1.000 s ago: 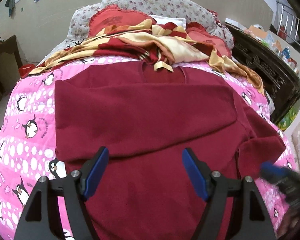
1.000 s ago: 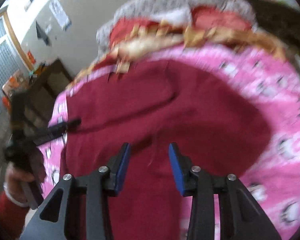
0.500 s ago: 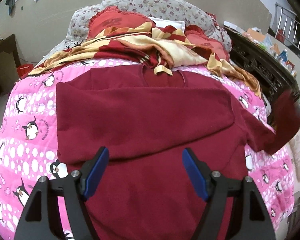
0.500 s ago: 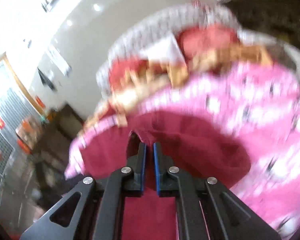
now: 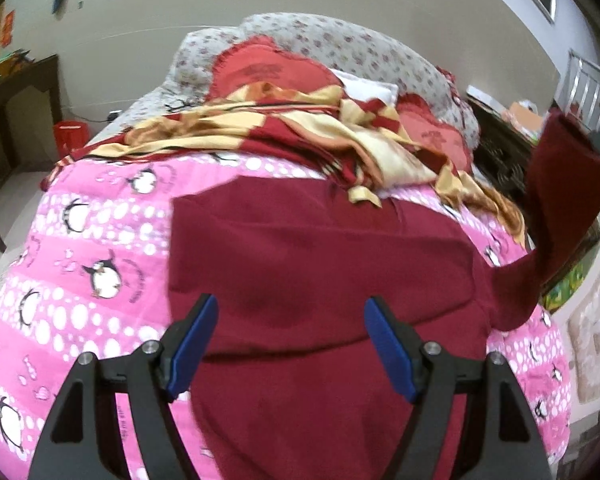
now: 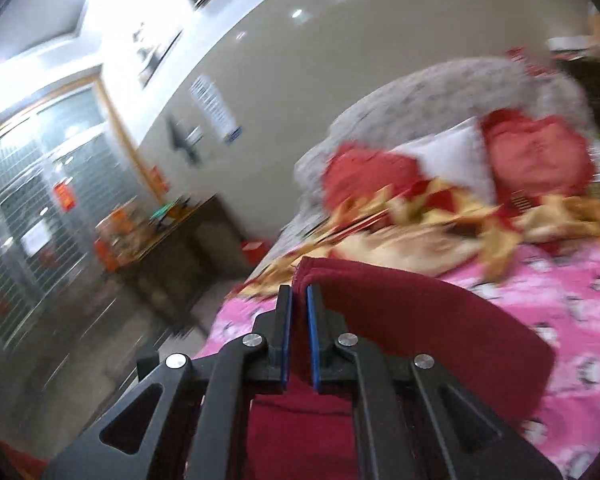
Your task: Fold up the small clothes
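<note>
A dark red sweater (image 5: 320, 264) lies flat on the pink penguin quilt (image 5: 92, 264), one sleeve folded across its chest. My left gripper (image 5: 292, 344) is open and empty, hovering over the sweater's lower body. My right gripper (image 6: 298, 320) is shut on the sweater's other sleeve (image 6: 400, 320) and holds it lifted above the bed. In the left wrist view that sleeve (image 5: 560, 200) hangs raised at the right edge.
A crumpled red and gold cloth (image 5: 300, 132) and red pillows (image 5: 268, 68) lie at the head of the bed. A dark wooden cabinet (image 5: 500, 160) stands to the right, a dark desk (image 5: 16, 88) to the left. The right wrist view is motion-blurred.
My right gripper shut on the sleeve and has lifted it up off the bed. My left gripper stayed open over the sweater, tilting slightly upward.
</note>
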Demonstrator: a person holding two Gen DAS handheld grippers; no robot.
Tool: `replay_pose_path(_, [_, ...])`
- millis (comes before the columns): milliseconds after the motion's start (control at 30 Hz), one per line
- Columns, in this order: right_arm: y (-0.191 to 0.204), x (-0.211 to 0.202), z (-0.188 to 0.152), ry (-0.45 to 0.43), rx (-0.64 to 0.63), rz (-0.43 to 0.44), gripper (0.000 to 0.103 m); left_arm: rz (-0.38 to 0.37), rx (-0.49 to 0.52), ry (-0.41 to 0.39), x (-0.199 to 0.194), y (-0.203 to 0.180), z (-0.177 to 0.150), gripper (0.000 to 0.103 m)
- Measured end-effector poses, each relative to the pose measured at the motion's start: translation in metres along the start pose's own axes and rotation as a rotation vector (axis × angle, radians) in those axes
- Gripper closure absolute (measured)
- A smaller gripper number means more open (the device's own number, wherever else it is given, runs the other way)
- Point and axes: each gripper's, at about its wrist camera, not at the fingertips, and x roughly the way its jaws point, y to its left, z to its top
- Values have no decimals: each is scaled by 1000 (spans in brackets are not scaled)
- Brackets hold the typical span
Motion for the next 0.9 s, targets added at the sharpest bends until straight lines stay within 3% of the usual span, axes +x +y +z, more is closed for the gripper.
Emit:
replay_pose_path(167, [12,105,-32,275,37,203,66,43,-33,-9,-4,28,0,24])
replay_pose_path(267, [26,151,-73,415,21,227,66,74,-40,2,-1,43,-5,24])
replay_pose_path(367, [38,169,-113,515,-9,251,65,103,-56,24,5,59,-13,24])
replay_pose_path(433, [41,174,-132,570,-47,217,63,117,-73,47,10,68,-20,24])
replay_pose_path(500, [36,165,-138,569,-57,182,49,109,-86,61,12,73,-25,24])
replay_pose_path(533, [28,158,-136,540,-37,175,37,100,-89,64,12,73,-28,24])
replay_pose_path(567, [17,149,-131,504,-6,162,32,81,-92,67,12,73,-30,24])
replay_pose_path(733, [-40,86,-129,364,116,24,32,-5,-74,83,12,67,-39,24])
replay_pose_path(800, [-51,81,-137,387,117,-23,32,-34,-64,86,10,63,-44,24])
replay_pose_path(900, [-53,81,-157,438,132,-29,32,-80,-37,93,6,51,-53,21])
